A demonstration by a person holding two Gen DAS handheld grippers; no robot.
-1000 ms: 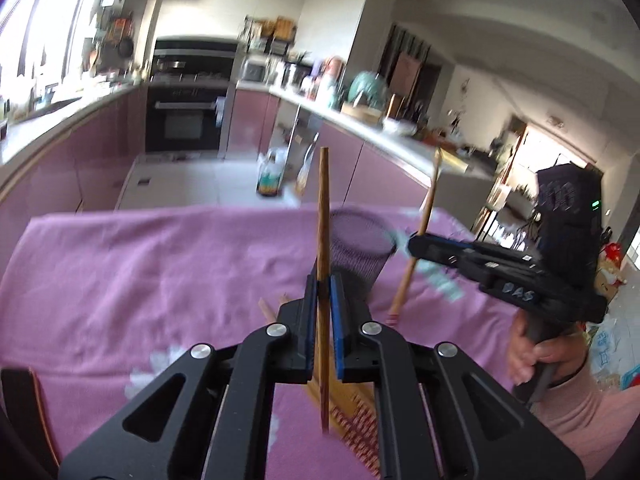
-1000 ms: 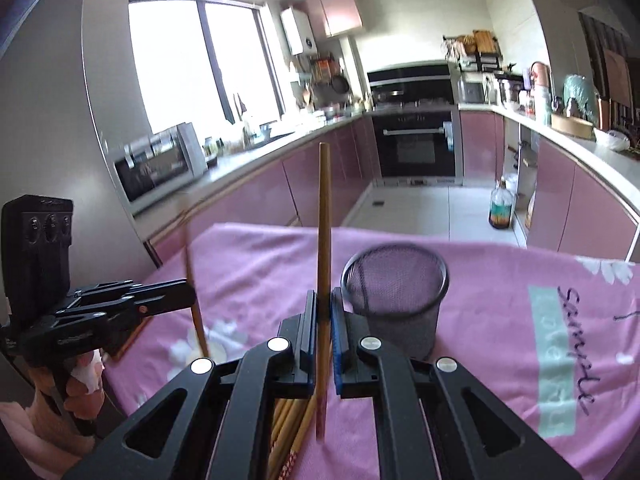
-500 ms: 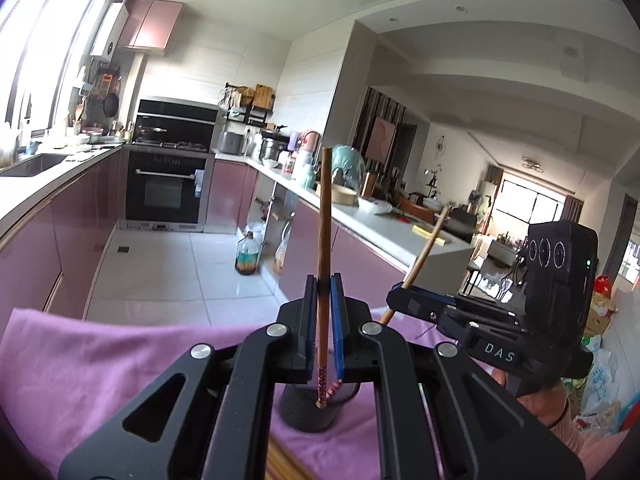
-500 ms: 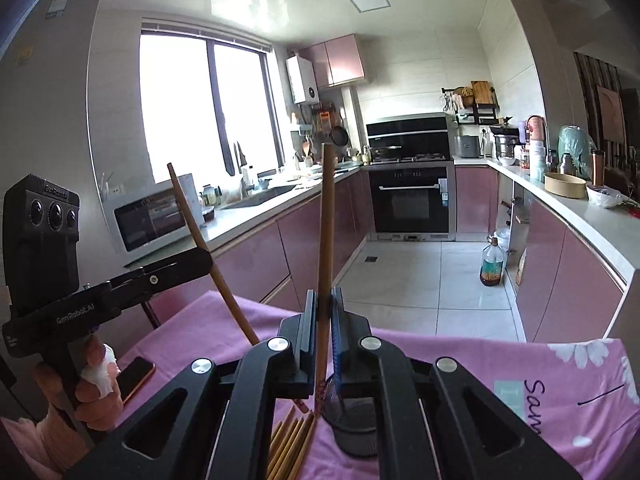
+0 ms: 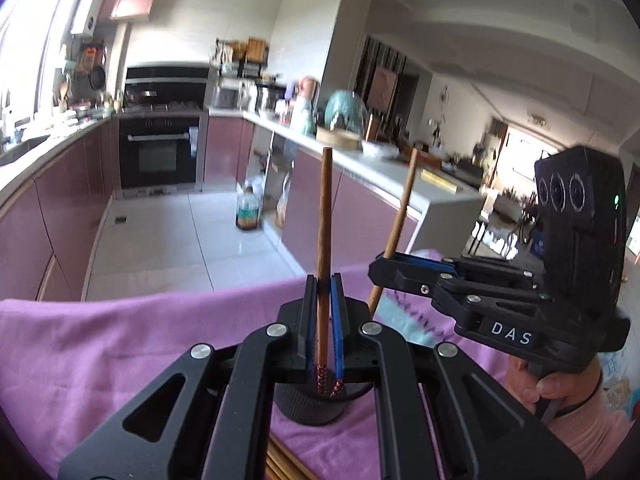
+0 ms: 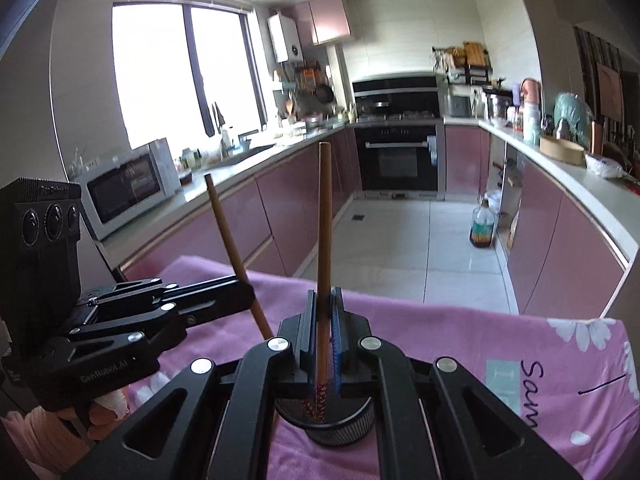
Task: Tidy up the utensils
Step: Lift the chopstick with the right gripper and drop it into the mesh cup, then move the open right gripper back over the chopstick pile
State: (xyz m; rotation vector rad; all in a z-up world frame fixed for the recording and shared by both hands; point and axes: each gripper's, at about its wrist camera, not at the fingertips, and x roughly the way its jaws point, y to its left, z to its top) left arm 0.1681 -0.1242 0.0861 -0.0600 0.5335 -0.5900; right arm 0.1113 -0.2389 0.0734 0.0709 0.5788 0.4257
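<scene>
Bright daylight from blown-out window (image 6: pixel 180 80), fisheye-warped edges, slight motion blur.

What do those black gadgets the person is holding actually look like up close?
Each is a matte black plastic tool. The right gripper has angular arms with silver screws, blue pads inside its fingers, a white "DAS" label and a boxy block with three round lenses and a green light. The left gripper is built the same and carries pale lettering on its side. A pink sleeve shows at the wrist.

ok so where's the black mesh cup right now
The black mesh cup stands on the pink tablecloth, low and central in both wrist views, directly below the chopstick tips.
</scene>
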